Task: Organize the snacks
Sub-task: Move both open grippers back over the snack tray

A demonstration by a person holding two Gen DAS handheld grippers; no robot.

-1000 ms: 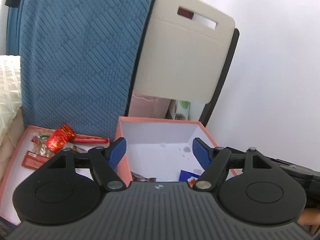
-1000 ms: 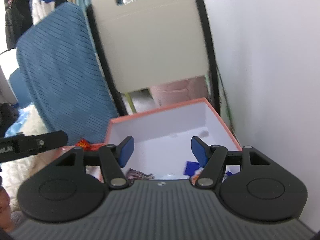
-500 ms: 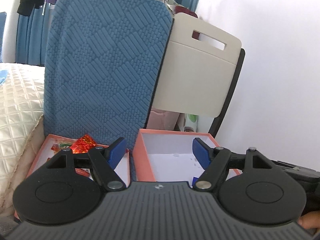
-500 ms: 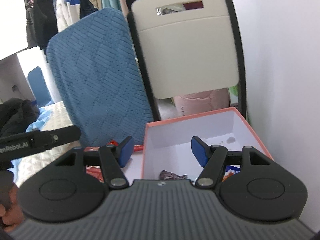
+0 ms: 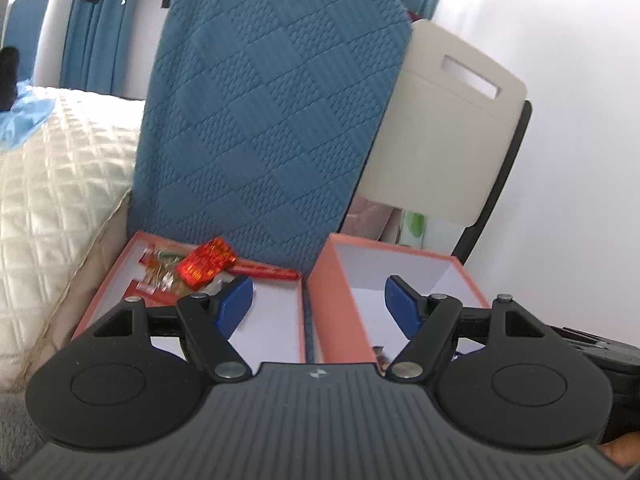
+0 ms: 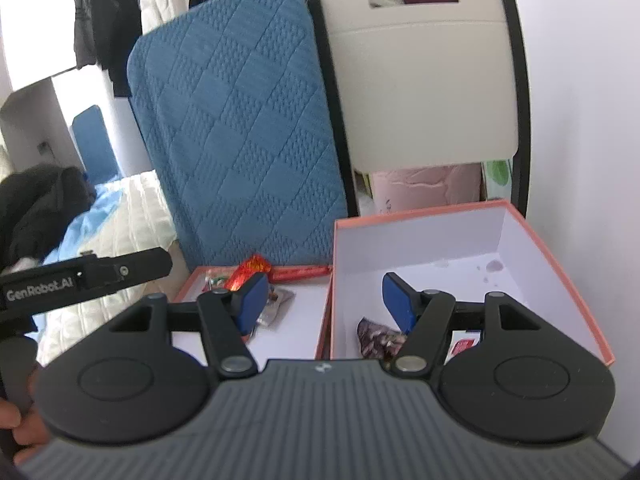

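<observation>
- Orange walls and white insides marked two boxes that sat side by side: a shallow tray (image 5: 294, 312) on the left and a deep box (image 5: 340, 300) on the right, very close together.
- Snacks lay at the far end of the tray in the left camera's view: a shiny red packet (image 5: 206, 266), a long red stick (image 5: 264, 271) behind it, and small clear-wrapped sweets (image 5: 160, 276) beside them.
- In the right camera's view, a dark crinkly wrapper (image 6: 378, 336) lay on the floor of the deep box, and a small red packet (image 6: 464, 346) showed near it, partly hidden by the gripper.
- The left gripper (image 5: 319, 304) held its blue fingers (image 5: 234, 306) wide apart with nothing between them, low in the middle of the frame, above the gap between tray and box.
- The right gripper (image 6: 322, 300) also had its blue fingers (image 6: 252, 300) spread wide and held nothing. One finger hung over the tray and the other over the deep box.
- A blue quilted cushion (image 5: 272, 120) stood upright behind the tray, and a cream chair back (image 6: 420, 80) stood behind the deep box.
- A cream quilted blanket (image 5: 56, 192) filled the left side of the left camera's frame.
- A white wall (image 6: 592, 120) ran along the right side.
</observation>
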